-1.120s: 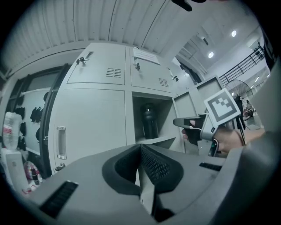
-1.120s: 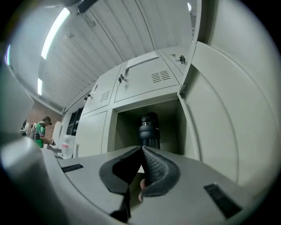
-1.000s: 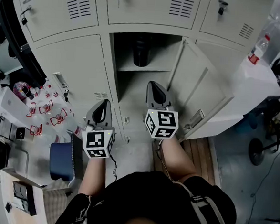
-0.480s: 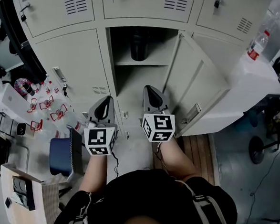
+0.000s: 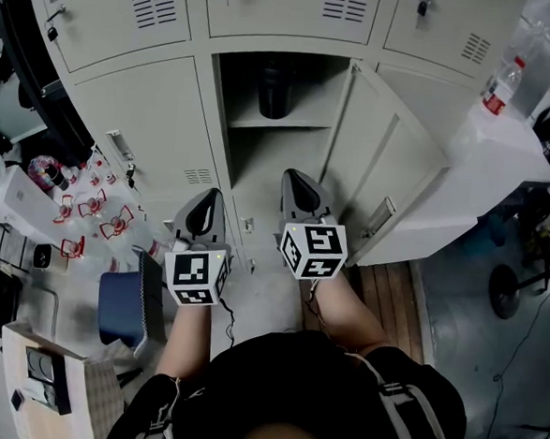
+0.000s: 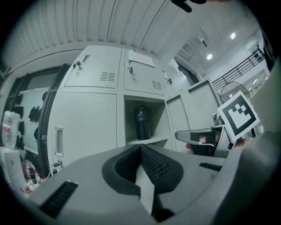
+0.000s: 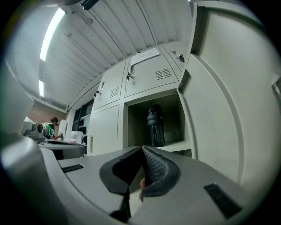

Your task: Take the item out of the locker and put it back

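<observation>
Having shifted slightly before the open pale-grey metal locker [image 5: 224, 116], the left gripper [image 6: 140, 149] and right gripper [image 7: 143, 151] hold their jaws together, empty, while the tall dark bottle [image 5: 273, 87] stands on its shelf, so taking it out probably calls for reaching in with opened jaws.

Industrial locker area: metal lockers [image 5: 136, 120], corrugated ceiling [image 6: 88, 22].
</observation>
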A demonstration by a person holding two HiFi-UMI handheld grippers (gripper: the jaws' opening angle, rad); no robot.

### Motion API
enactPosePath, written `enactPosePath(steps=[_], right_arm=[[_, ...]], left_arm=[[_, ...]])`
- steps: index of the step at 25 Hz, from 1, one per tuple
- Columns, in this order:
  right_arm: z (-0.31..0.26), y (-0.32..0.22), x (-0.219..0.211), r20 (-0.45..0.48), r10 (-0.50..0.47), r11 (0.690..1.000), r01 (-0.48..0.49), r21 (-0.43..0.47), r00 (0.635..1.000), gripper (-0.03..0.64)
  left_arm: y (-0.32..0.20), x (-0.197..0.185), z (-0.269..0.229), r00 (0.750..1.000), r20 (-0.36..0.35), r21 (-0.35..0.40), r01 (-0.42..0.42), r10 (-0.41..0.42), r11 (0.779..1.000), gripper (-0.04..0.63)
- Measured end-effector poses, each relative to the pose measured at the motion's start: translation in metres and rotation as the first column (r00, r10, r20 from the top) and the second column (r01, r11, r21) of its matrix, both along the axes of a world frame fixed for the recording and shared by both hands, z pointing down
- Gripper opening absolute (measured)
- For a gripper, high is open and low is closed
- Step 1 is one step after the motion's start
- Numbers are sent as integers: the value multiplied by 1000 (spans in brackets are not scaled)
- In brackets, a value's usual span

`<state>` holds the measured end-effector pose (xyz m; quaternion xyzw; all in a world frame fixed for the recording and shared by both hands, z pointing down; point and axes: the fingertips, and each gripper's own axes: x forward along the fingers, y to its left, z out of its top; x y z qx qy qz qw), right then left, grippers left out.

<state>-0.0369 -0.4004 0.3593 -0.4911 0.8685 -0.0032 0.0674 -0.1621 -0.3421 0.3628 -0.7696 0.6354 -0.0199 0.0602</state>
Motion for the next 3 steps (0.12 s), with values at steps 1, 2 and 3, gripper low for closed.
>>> enactPosePath(steps=[1, 2, 3], right_arm=[[0, 1, -1, -3, 2, 1000, -2, 0, 1000, 12], [1, 2, -3, -6, 5, 1000, -5, 0, 1000, 12], [1, 4, -4, -10, 8, 1000, -8, 0, 1000, 12]], left_arm=[[1, -2, 0, 1000, -1, 1, -1, 1, 1000, 11], [3, -3, 0, 1000, -1, 1, -2, 2, 1000, 11], [4, -5, 0, 1000, -2, 2, -3, 3, 1000, 11]])
